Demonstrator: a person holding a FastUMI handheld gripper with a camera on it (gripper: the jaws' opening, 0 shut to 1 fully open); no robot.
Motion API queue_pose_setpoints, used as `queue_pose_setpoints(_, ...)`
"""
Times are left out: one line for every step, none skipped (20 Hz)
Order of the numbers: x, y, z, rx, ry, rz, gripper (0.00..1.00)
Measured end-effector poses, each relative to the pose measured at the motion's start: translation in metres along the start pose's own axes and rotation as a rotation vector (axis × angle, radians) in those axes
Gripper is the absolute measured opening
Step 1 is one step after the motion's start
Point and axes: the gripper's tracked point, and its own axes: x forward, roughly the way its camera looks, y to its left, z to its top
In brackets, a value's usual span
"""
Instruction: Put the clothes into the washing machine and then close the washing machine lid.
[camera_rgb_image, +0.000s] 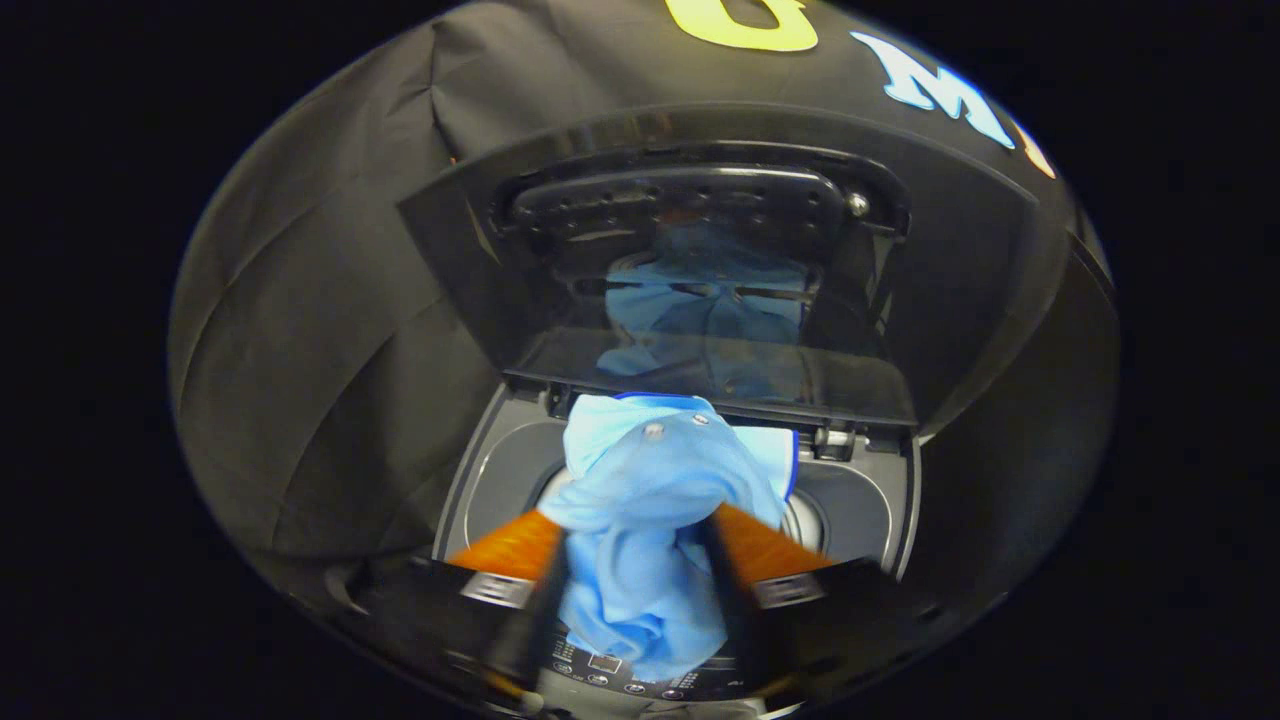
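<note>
Top-loading washing machine (480, 480) seen from above and in front, lid (940, 290) raised upright at the back. Gripper (640, 545) hangs over the machine's round opening w/ both fingers closed onto a light blue garment (650, 480), bunched betw. them. Cloth bulges up beyond the fingers toward the lid hinge, showing two small snap buttons and a darker blue trim; a fold droops below the fingers, over the control panel (610, 675) at the machine's front edge. Lid's glossy inner face mirrors the blue cloth. Drum interior hidden by the garment.
</note>
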Motion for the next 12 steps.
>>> queue_pose_setpoints(0.006,0.001,-0.005,0.005,0.000,-0.001,0.76)
queue_pose_setpoints(0.004,0.000,-0.003,0.007,-0.004,0.005,0.99)
queue_pose_setpoints(-0.003,0.001,0.001,0.007,-0.008,0.012,0.99)
queue_pose_setpoints(-0.001,0.002,0.001,0.008,-0.010,0.018,0.99)
queue_pose_setpoints(-0.004,0.003,0.004,0.008,-0.011,0.022,0.99)
queue_pose_setpoints(-0.005,0.001,0.006,0.007,-0.018,0.024,0.99)
queue_pose_setpoints(-0.009,-0.001,0.009,0.006,-0.026,0.023,0.99)
queue_pose_setpoints(-0.012,-0.002,0.012,0.006,-0.031,0.024,0.99)
queue_pose_setpoints(-0.017,-0.003,0.015,0.005,-0.036,0.024,0.99)
queue_pose_setpoints(-0.023,-0.005,0.020,0.009,-0.042,0.024,0.99)
queue_pose_setpoints(-0.027,-0.005,0.024,0.015,-0.048,0.029,0.99)
queue_pose_setpoints(-0.030,-0.005,0.028,0.022,-0.056,0.033,0.99)
